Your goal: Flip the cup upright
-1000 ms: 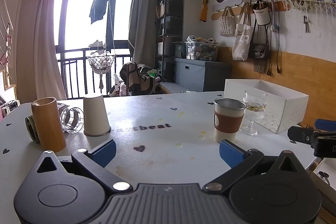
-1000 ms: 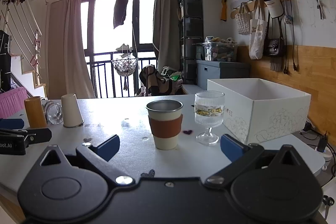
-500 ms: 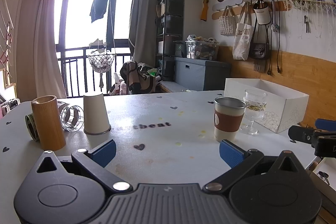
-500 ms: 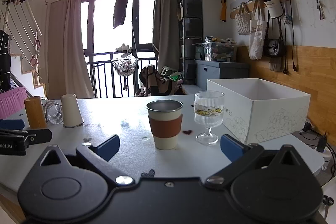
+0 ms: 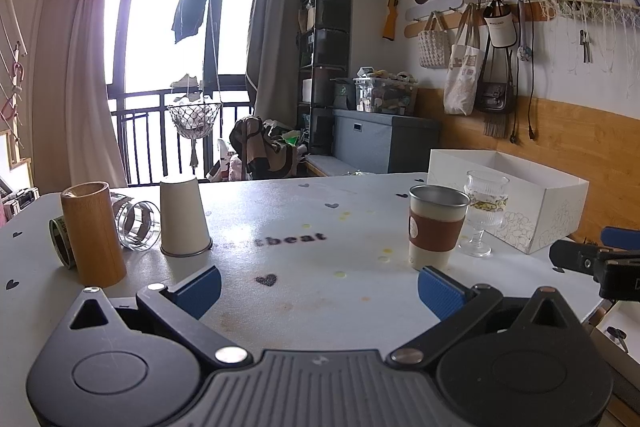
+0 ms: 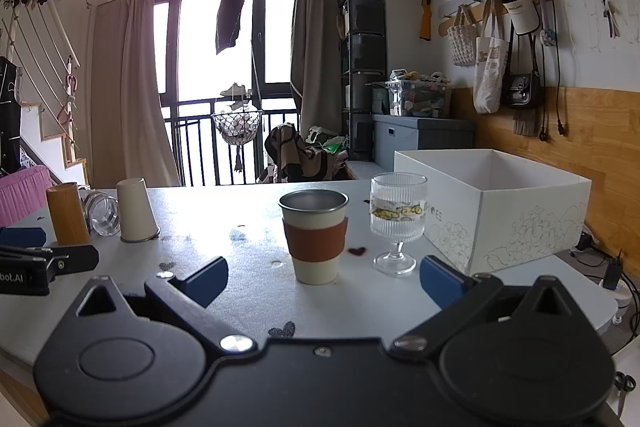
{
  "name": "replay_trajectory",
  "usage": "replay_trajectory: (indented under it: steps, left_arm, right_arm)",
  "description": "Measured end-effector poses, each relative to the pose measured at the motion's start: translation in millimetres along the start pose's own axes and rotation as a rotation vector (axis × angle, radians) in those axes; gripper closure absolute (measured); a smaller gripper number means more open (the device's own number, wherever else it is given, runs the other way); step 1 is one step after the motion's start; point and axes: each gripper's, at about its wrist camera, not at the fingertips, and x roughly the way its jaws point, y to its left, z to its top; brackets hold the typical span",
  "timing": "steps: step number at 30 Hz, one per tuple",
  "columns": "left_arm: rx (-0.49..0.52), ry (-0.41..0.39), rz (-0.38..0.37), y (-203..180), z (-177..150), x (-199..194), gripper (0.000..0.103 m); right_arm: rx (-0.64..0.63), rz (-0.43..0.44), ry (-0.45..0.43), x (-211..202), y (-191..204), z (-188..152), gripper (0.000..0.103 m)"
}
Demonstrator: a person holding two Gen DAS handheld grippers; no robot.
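Note:
A white paper cup [image 5: 183, 217] stands upside down on the table at the left; it also shows in the right wrist view [image 6: 136, 211]. A clear glass [image 5: 136, 225] lies on its side next to it. A steel cup with a brown sleeve [image 5: 436, 227] stands upright at the right, close in front of my right gripper [image 6: 324, 277]. My left gripper [image 5: 320, 289] is open and empty, low over the table's near edge. My right gripper is open and empty too.
A bamboo cylinder [image 5: 92, 233] stands at the near left with a tape roll [image 5: 60, 241] behind it. A ribbed stemmed glass [image 6: 398, 223] and a white open box [image 6: 504, 207] stand at the right. The table [image 5: 304, 267] edge is just below both grippers.
The left gripper has drifted slightly; the cups sit a little lower in its view. The right gripper's view is nearly unchanged. Nothing was taken hold of.

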Motion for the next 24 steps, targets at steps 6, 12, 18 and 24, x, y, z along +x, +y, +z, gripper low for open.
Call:
replay_trajectory:
  steps: [6, 12, 18, 24]
  left_arm:
    - [0.000, 0.001, 0.000, 0.1, 0.0, 0.1, 0.000]
    - [0.000, 0.000, 0.001, 0.1, -0.2, 0.1, 0.000]
    - [0.000, 0.001, 0.000, 0.1, -0.1, 0.1, 0.000]
    - [0.002, 0.002, 0.006, -0.3, -1.0, -0.9, 0.000]
  right_arm:
    - [0.000, 0.001, 0.001, 0.1, 0.0, 0.1, 0.000]
    - [0.000, 0.000, 0.001, 0.0, 0.1, 0.2, 0.000]
    - [-0.001, 0.000, 0.001, -0.4, -0.2, 0.4, 0.000]
    - [0.000, -0.001, 0.001, -0.3, -0.2, 0.4, 0.000]
